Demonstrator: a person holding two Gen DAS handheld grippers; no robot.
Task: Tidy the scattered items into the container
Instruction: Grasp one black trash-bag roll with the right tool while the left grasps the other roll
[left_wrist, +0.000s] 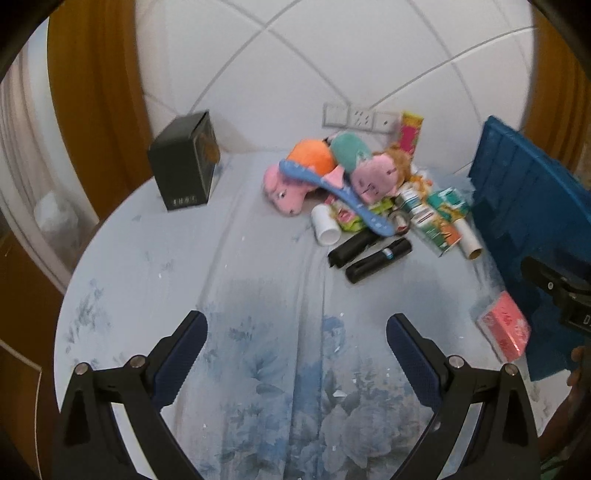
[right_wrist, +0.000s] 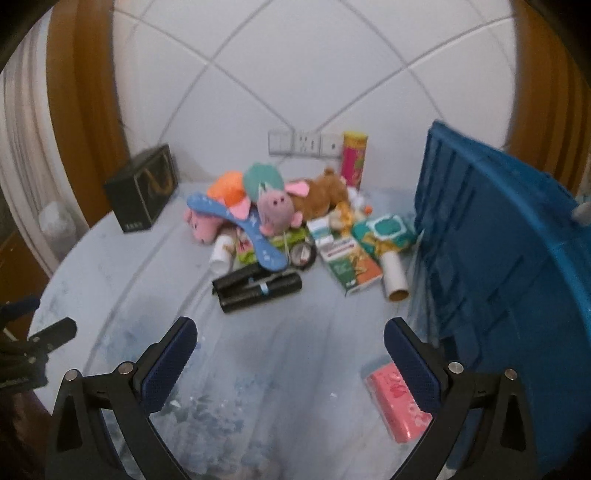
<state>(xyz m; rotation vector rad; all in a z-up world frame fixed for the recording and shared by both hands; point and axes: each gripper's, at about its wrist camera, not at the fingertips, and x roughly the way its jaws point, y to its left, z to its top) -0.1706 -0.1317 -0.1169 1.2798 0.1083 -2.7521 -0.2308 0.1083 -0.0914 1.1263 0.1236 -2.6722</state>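
Meanwhile, the left gripper (left_wrist: 295, 354) and right gripper (right_wrist: 290, 360) are held wide open, empty. Scattered items (right_wrist: 273, 236) are heaped mid-table; the blue container (right_wrist: 498, 258) is stood rightward. The pile could be toppled if its lower pieces are pulled first.

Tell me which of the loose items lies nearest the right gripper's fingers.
The pink packet, lying flat beside the blue container, right by the right gripper. Everything else sits piled farther back, beyond the two black cylinders.
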